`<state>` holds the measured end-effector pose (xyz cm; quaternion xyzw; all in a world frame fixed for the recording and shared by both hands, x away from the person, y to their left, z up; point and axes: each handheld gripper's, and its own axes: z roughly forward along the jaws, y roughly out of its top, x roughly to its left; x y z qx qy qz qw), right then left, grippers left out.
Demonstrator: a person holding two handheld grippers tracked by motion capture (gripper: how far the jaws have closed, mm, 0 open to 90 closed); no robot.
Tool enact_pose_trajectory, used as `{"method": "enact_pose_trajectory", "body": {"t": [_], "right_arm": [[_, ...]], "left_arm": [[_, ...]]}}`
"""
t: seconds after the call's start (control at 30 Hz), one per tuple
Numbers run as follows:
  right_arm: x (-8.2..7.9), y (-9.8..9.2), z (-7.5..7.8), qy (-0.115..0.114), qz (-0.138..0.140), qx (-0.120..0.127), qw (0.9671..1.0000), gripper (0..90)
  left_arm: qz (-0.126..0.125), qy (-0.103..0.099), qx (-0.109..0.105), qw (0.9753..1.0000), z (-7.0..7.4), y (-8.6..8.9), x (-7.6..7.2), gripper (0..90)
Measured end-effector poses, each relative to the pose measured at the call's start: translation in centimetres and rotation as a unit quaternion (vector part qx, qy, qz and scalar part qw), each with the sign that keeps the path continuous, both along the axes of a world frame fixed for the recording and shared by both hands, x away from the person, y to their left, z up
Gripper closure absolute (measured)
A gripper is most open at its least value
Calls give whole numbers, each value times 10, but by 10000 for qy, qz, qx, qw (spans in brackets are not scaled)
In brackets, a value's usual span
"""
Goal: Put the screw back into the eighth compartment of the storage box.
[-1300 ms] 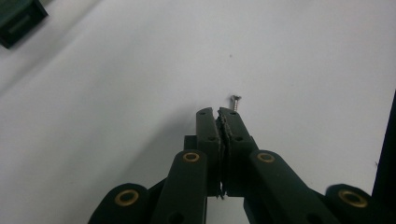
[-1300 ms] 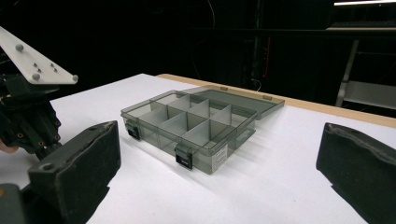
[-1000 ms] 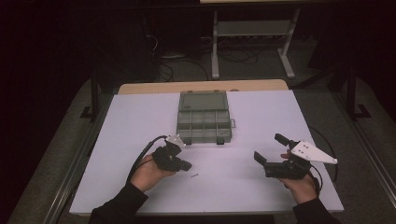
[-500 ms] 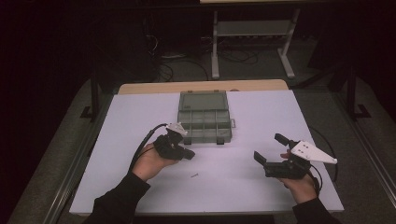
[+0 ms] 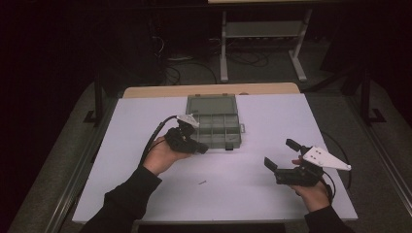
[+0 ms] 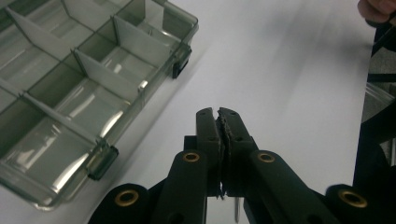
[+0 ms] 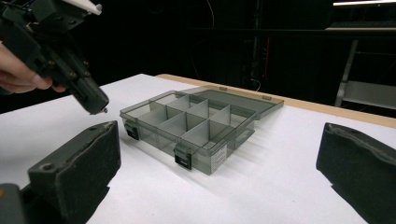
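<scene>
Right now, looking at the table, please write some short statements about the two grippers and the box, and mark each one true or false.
1. The left gripper has its jaws closed. True; something thin seems pinched between them, too small to tell what.
2. The right gripper is closed. False: its jaws stand wide apart.
3. The lid of the compartment box is open. True.
4. The compartments hold many screws. False: the ones that can be seen look empty.
5. A small screw lies on the table between the hands. True.
6. The right gripper touches the box. False: it is well apart from it.
</scene>
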<state>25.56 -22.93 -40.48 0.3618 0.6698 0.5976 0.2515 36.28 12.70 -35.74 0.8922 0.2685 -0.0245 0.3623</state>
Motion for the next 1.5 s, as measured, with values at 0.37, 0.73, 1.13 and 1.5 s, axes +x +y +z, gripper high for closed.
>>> {"method": "enact_pose_trajectory", "body": {"t": [0.37, 0.73, 1.13, 1.5], "right_arm": [[0, 0, 0, -1, 6, 4, 10000, 0], [0, 0, 0, 0, 19, 10, 10000, 0], [0, -1, 0, 17, 35, 44, 10000, 0], [0, -2, 0, -15, 47, 34, 10000, 0]], "left_arm": [[-113, -117, -113, 9998, 11, -21, 24, 881], [8, -214, -98, 9997, 11, -40, 48, 881], [135, -142, -81, 9998, -7, -70, 71, 880], [127, -50, 212, 9997, -27, -91, 81, 879]]}}
